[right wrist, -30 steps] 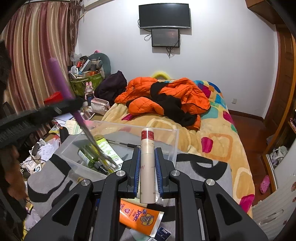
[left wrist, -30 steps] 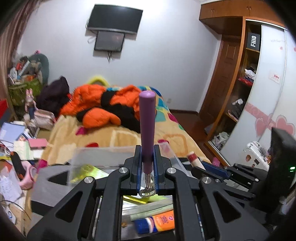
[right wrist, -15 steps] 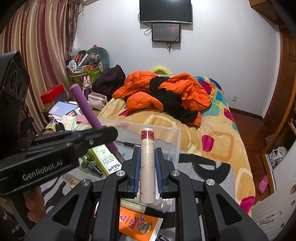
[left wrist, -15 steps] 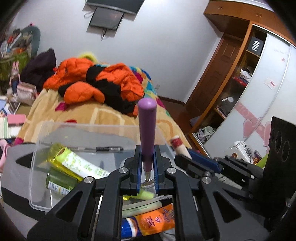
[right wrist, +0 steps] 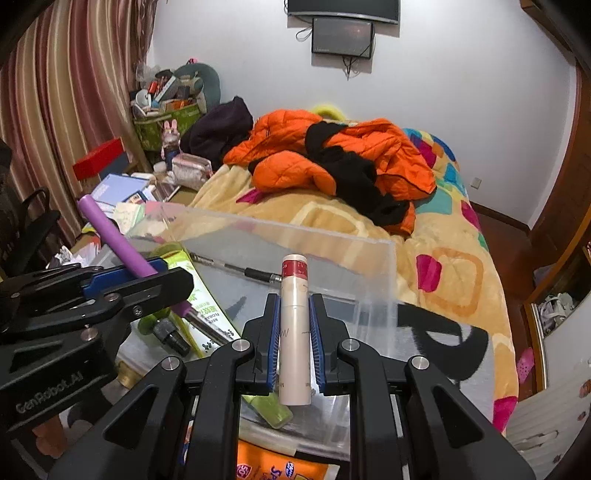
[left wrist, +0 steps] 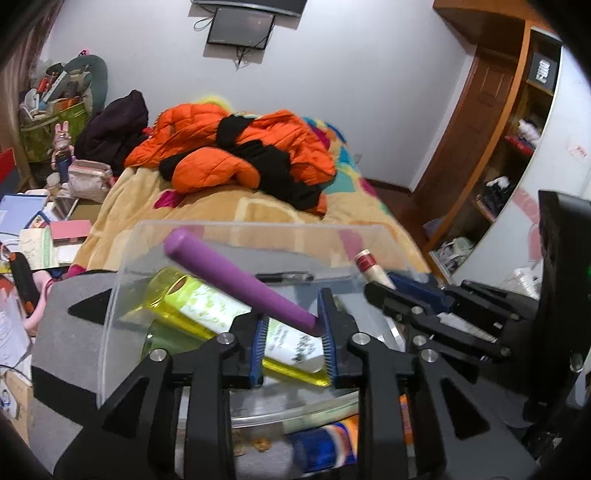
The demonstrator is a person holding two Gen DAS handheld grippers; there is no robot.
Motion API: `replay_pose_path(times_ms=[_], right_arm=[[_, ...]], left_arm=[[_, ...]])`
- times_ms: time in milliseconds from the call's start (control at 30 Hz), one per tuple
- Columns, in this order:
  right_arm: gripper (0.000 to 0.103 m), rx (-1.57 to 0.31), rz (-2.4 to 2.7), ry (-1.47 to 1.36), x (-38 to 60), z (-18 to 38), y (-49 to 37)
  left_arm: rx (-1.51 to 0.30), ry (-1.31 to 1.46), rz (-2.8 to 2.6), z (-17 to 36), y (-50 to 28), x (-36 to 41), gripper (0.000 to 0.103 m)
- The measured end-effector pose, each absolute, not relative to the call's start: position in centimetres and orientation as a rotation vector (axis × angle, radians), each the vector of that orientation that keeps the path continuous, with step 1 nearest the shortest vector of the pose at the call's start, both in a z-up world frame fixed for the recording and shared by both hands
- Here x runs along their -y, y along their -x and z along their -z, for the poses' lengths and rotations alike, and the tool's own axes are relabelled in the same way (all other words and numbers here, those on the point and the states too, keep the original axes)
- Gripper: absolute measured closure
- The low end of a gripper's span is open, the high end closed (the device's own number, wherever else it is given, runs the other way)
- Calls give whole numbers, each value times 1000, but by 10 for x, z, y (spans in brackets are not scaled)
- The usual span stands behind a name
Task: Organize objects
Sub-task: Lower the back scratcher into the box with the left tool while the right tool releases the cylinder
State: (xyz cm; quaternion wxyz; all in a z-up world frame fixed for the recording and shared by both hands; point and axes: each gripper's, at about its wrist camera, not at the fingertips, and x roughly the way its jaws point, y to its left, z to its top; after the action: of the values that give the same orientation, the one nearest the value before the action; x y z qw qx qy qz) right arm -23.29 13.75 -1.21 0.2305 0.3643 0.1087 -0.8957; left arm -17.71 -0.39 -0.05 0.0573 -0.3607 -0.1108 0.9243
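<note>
A cluttered bedroom: orange jackets [left wrist: 236, 147] heaped on a patterned bed [right wrist: 458, 266]. A clear bin [right wrist: 295, 236] sits on grey cloth. Over it, the left hand-held gripper [left wrist: 293, 341] has just been opening, its purple-handled tool [left wrist: 240, 278] tilting loose between the jaws. The right hand-held gripper [right wrist: 295, 354] clamps an upright cream tube [right wrist: 294, 332].

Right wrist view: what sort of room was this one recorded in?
A bedroom in a home, most likely. A bed with a patterned blanket fills the middle, orange jackets heaped on it; a striped curtain hangs on the left and a television is mounted on the far wall.
</note>
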Motion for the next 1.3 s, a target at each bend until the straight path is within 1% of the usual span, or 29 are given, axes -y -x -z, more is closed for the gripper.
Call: replay_pose_path(times_ms=[200, 367, 400, 533, 567, 700, 767, 867, 933, 1067, 1133, 1167, 1233, 1300], right_arm=[[89, -269, 2430, -1051, -135, 25, 239], [89, -261, 2400, -1080, -133, 34, 239], [89, -263, 2397, -1082, -133, 35, 239], [89, -281, 2387, -1095, -130, 39, 238], [89, -285, 2384, -1099, -129, 39, 238], [89, -283, 2381, -1111, -128, 39, 235], [89, -286, 2377, -1117, -127, 38, 234], [83, -316, 2391, -1114, -127, 36, 230], [73, -320, 2400, -1100, -129, 34, 226], [61, -327, 2424, -1057, -135, 24, 214], [50, -331, 2441, -1035, -139, 18, 208], [48, -329, 2450, -1021, -142, 15, 205], [39, -316, 2465, -990, -148, 7, 198], [36, -306, 2477, -962, -155, -1, 191]], left_arm=[[264, 1166, -2791, 14, 178, 4, 61], [206, 1209, -2792, 21, 174, 5, 43], [201, 1208, -2790, 21, 171, 6, 42], [187, 1193, -2798, 16, 163, 10, 30], [184, 1182, -2803, 14, 161, 11, 28], [147, 1149, -2821, 5, 152, 13, 27], [143, 1138, -2823, 2, 148, 14, 24], [128, 1117, -2839, -2, 142, 15, 20], [115, 1104, -2847, -6, 137, 16, 19], [102, 1090, -2862, -9, 130, 18, 14], [89, 1085, -2873, -11, 126, 20, 14], [83, 1083, -2877, -12, 125, 20, 14], [75, 1076, -2884, -14, 120, 21, 14], [66, 1071, -2890, -16, 115, 21, 12]])
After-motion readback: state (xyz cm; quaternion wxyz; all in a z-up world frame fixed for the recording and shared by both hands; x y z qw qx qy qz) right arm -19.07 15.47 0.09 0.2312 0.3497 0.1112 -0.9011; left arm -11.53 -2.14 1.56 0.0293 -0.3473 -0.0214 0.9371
